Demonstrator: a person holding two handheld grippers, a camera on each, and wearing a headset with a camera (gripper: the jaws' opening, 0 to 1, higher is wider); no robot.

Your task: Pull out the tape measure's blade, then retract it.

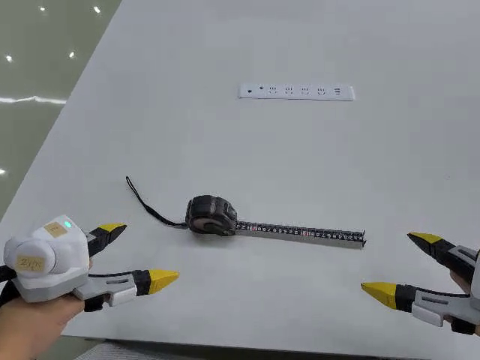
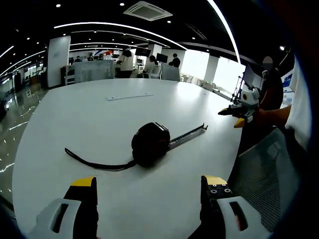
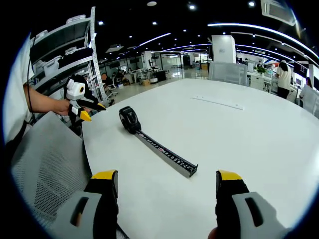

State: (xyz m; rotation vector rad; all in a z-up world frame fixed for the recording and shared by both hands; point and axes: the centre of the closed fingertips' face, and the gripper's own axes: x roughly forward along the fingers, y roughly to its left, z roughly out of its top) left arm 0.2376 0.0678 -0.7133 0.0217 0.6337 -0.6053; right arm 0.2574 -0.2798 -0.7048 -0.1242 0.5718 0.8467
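A black tape measure (image 1: 211,215) lies on the white table (image 1: 225,142), its blade (image 1: 300,232) drawn out to the right and its black wrist strap (image 1: 146,202) trailing left. The case (image 2: 150,143) and blade (image 2: 187,135) lie ahead of my left gripper (image 2: 148,186), which is open and holds nothing. My left gripper (image 1: 139,255) hovers at the near left edge. My right gripper (image 1: 401,266) is open near the right edge, short of the blade's hooked end (image 3: 191,171); the case (image 3: 129,118) lies beyond.
A white power strip (image 1: 296,91) lies flat further back on the table. A grey mesh chair back (image 3: 45,164) stands by the near edge. People sit at desks in the office far behind.
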